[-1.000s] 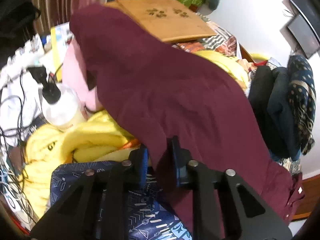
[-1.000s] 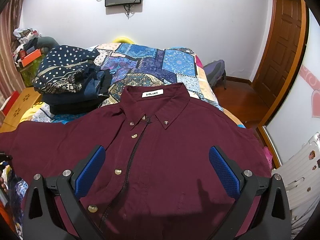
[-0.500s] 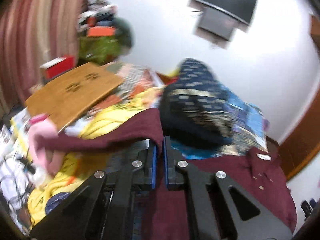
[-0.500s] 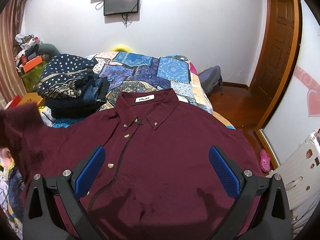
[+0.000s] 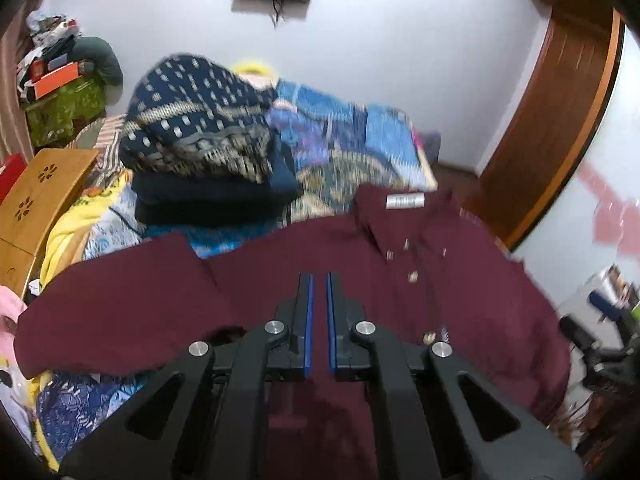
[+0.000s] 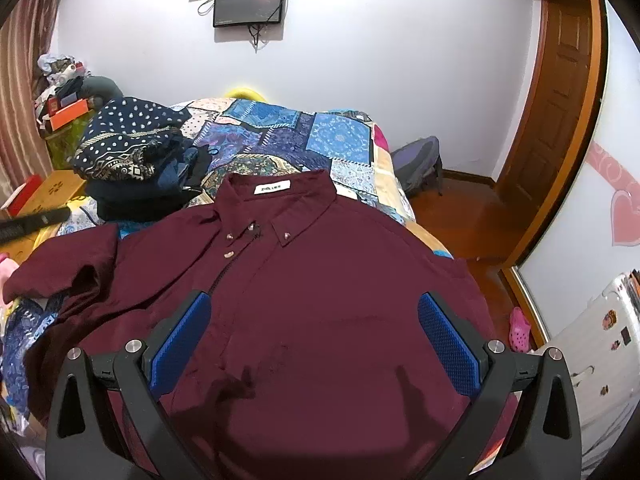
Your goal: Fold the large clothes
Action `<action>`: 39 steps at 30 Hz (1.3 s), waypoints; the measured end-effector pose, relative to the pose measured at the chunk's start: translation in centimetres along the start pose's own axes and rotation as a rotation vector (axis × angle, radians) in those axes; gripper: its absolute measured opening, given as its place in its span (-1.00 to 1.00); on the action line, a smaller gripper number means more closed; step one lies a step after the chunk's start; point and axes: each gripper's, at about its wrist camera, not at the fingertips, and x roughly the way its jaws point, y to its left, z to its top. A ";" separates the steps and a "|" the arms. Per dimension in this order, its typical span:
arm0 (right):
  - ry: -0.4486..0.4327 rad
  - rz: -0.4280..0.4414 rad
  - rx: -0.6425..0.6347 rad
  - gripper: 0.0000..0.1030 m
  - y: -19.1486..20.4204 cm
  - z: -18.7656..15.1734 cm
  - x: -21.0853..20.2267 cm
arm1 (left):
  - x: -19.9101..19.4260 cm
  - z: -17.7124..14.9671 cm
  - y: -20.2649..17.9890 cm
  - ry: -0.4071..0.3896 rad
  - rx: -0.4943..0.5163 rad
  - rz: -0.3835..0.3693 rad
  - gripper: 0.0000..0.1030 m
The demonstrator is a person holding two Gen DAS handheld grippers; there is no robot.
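A maroon button-up shirt (image 6: pixel 320 280) lies face up on the bed, collar and white label (image 6: pixel 273 189) at the far end. Its short left sleeve (image 5: pixel 112 304) lies folded in toward the body (image 6: pixel 64 264). My left gripper (image 5: pixel 318 280) hovers over the shirt's left shoulder with its jaws shut. No cloth shows at its tips, and the thin slit between the blue pads shows only maroon. My right gripper (image 6: pixel 316 332) hangs wide open above the shirt's front, touching nothing.
A stack of folded dark clothes (image 6: pixel 132 160) sits at the back left on the patchwork quilt (image 6: pixel 304 140). A wooden board (image 5: pixel 40 196) and yellow cloth lie to the left. A backpack (image 6: pixel 420 164), a pink shoe (image 6: pixel 520 328) and a wooden door (image 6: pixel 560 100) are on the right.
The left gripper shut on the outspread sleeve, then swung up and right toward the shirt's body. The sleeve now lies folded inward. The right gripper drew back slightly and stayed open.
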 end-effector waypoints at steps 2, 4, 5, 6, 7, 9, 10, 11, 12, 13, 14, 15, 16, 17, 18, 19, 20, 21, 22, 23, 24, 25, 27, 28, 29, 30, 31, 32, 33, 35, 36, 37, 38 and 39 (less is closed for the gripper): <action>0.000 0.000 0.004 0.99 -0.2 -0.3 -0.2 | 0.3 -0.4 0.3 0.023 -0.013 0.035 -0.89; 0.000 -0.002 0.005 0.99 -0.2 -0.3 -0.2 | 0.3 -0.5 1.4 0.034 -0.039 0.069 -0.64; 0.001 0.000 0.006 0.99 -0.2 -0.2 -0.2 | 0.0 -0.8 2.2 0.032 -0.056 0.082 -0.50; 0.001 0.004 0.009 0.99 -0.2 -0.2 -0.1 | -0.5 -1.0 3.3 0.024 -0.084 0.104 -0.13; 0.000 0.009 0.012 0.99 -0.3 -0.2 -0.1 | -0.8 -1.2 4.0 0.013 -0.104 0.122 0.06; -0.002 0.017 0.015 0.99 -0.1 -0.1 -0.1 | -2.2 -1.7 6.9 -0.041 -0.176 0.197 0.44; -0.002 0.022 0.015 0.99 0.2 0.1 0.1 | -2.7 -1.9 8.3 -0.057 -0.208 0.228 0.48; -0.002 0.026 0.013 0.99 0.3 0.2 0.1 | -3.1 -2.1 9.6 -0.060 -0.237 0.249 0.49; -0.001 0.032 0.009 0.99 0.7 0.3 0.3 | -3.4 -2.4 11.2 -0.058 -0.280 0.269 0.50; 0.000 0.035 0.002 0.99 1.0 0.5 0.4 | -3.7 -2.8 12.7 -0.054 -0.321 0.278 0.50; 0.001 0.035 -0.010 0.99 1.4 0.7 0.6 | -3.9 -3.4 14.7 -0.047 -0.383 0.288 0.50; 0.002 0.032 -0.017 0.99 1.7 0.8 0.8 | -3.9 -3.9 16.0 -0.040 -0.430 0.304 0.50; 0.003 0.026 -0.024 0.99 2.1 0.9 1.0 | -3.9 -4.6 17.5 -0.034 -0.476 0.325 0.50; 0.002 0.019 -0.026 0.99 2.5 1.1 1.2 | -3.7 -5.5 19.3 -0.022 -0.526 0.355 0.50; 0.004 0.016 -0.025 0.99 2.7 1.1 1.4 | -3.3 -6.2 20.5 -0.005 -0.560 0.374 0.50; 0.009 0.015 -0.025 0.99 3.0 1.2 1.7 | -2.8 -7.0 21.6 0.014 -0.598 0.380 0.50; 0.016 0.016 -0.027 0.99 3.1 1.2 1.9 | -2.3 -7.7 22.4 0.031 -0.631 0.375 0.50; 0.023 0.017 -0.029 0.99 3.4 1.2 2.2 | -1.7 -8.4 23.3 0.050 -0.668 0.366 0.50; 0.032 0.016 -0.033 0.99 3.6 1.2 2.4 | -1.1 -9.1 24.2 0.071 -0.709 0.350 0.50; 0.045 0.015 -0.041 0.99 3.9 1.2 2.9 | -0.3 -9.9 25.3 0.092 -0.757 0.323 0.50; 0.053 0.014 -0.046 0.99 4.1 1.2 3.1 | 0.4 -10.5 26.2 0.109 -0.798 0.293 0.50; 0.064 0.012 -0.053 0.99 4.3 1.2 3.3 | 1.3 -11.4 27.2 0.129 -0.860 0.250 0.50; 0.082 0.007 -0.065 0.99 4.5 1.1 3.8 | 2.7 -12.4 28.5 0.144 -0.950 0.200 0.50; 0.092 0.001 -0.072 0.99 4.6 1.0 4.1 | 3.2 -12.7 29.0 0.144 -0.982 0.181 0.50; 0.098 -0.004 -0.077 0.99 4.7 0.9 4.2 | 3.5 -12.8 29.3 0.141 -1.001 0.165 0.50; 0.102 -0.008 -0.079 0.99 4.7 0.9 4.3 | 3.9 -12.8 29.6 0.138 -1.009 0.153 0.49; 0.107 -0.011 -0.081 0.99 4.6 0.9 4.4 | 4.2 -12.6 29.7 0.132 -1.003 0.154 0.40; 0.114 -0.014 -0.079 0.99 4.5 0.8 4.6 | 4.5 -12.3 29.8 0.129 -0.993 0.159 0.31; 0.117 -0.014 -0.076 0.99 4.5 0.8 4.7 | 4.7 -11.9 29.8 0.123 -0.972 0.165 0.01; 0.124 -0.008 -0.068 0.99 4.2 0.7 4.8 | 5.0 -11.1 29.5 0.111 -0.931 0.184 -0.53; 0.125 -0.006 -0.067 0.99 4.2 0.7 4.8 | 5.0 -10.6 29.2 0.102 -0.916 0.196 -0.75; 0.124 -0.006 -0.069 0.99 4.2 0.7 4.8 | 4.9 -10.2 29.0 0.094 -0.905 0.206 -0.84; 0.118 -0.009 -0.073 0.99 4.1 0.8 4.7 | 4.8 -9.5 28.5 0.081 -0.879 0.227 -0.86; 0.111 -0.015 -0.078 0.99 4.0 0.9 4.5 | 4.3 -8.4 27.7 0.059 -0.835 0.250 -0.90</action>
